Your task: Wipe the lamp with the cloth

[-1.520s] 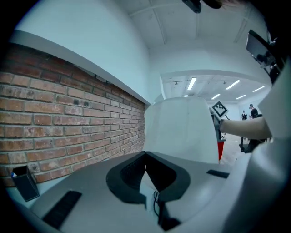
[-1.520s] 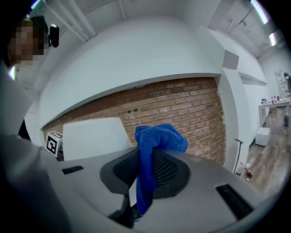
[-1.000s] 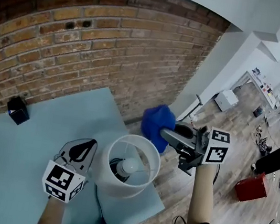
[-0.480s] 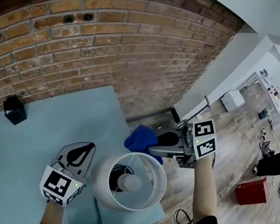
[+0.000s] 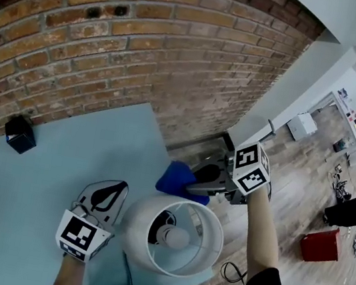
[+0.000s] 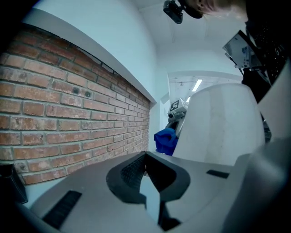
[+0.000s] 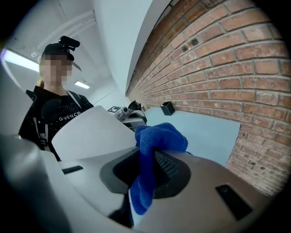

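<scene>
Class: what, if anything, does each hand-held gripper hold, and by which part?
Right hand-held gripper: cloth, pinched at a bunched fold. Left hand-held gripper: nothing, jaws shut.

Black box (image 5: 19, 133) on table (image 5: 37, 176); brick wall (image 5: 149, 32).

Lamp (image 5: 142, 228): white drum shade, bulb (image 5: 173, 238) showing inside — upright near the table's (image 5: 36, 182) right edge.
Cloth (image 5: 175, 177): blue, bunched, pinched between the right gripper's (image 5: 191, 185) jaws — over the table's right edge, just beside the shade.
</scene>
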The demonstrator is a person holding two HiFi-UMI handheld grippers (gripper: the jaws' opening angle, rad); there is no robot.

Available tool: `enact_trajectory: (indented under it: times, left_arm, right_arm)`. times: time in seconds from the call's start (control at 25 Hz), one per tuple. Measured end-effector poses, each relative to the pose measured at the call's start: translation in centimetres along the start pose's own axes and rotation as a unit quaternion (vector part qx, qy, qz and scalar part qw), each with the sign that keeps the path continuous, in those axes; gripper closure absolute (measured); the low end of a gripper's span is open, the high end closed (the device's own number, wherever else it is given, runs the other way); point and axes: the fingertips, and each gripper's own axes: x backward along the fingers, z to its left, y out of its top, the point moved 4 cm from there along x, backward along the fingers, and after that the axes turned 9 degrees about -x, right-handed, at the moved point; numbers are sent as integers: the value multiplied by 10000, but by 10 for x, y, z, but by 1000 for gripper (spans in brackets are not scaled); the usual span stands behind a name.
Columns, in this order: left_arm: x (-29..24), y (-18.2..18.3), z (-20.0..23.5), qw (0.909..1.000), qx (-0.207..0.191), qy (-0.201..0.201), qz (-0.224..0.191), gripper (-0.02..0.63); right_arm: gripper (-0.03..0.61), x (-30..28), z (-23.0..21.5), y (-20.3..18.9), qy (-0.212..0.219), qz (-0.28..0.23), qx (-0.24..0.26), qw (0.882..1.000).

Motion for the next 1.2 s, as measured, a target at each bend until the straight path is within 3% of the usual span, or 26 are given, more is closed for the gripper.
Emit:
enact_trajectory:
  times: [0.16, 0.28, 0.52, 0.76, 0.88, 1.08, 1.2]
  left_arm:
    - [3, 4, 4, 10000, 49, 30, -46, 604]
    - [10, 6, 5, 9999, 45, 90, -92, 604]
    - [20, 13, 4, 9998, 6, 111, -154, 604]
    - [26, 18, 4, 9999, -62, 116, -73, 604]
    - [27, 17, 5, 9998, -79, 180, -19, 604]
    - [28, 11, 6, 9996, -129, 230, 83, 604]
    - [27, 6, 7, 9994, -126, 270, 174, 604]
  right_arm:
    - [516, 12, 26, 44, 209, 32, 681, 9975]
    - [515, 19, 62, 84, 467, -63, 1397, 9891]
    - [516, 7, 136, 121, 1853, 100, 2314, 9550]
    - [515, -4, 132, 117, 3020, 301, 2322, 9241]
    - [517, -6, 123, 113, 3702, 472, 2181, 9018]
    - [517, -32, 104, 106, 4249, 808, 2001, 8791]
    - [517, -46, 92, 104, 4364, 995, 1877, 8743]
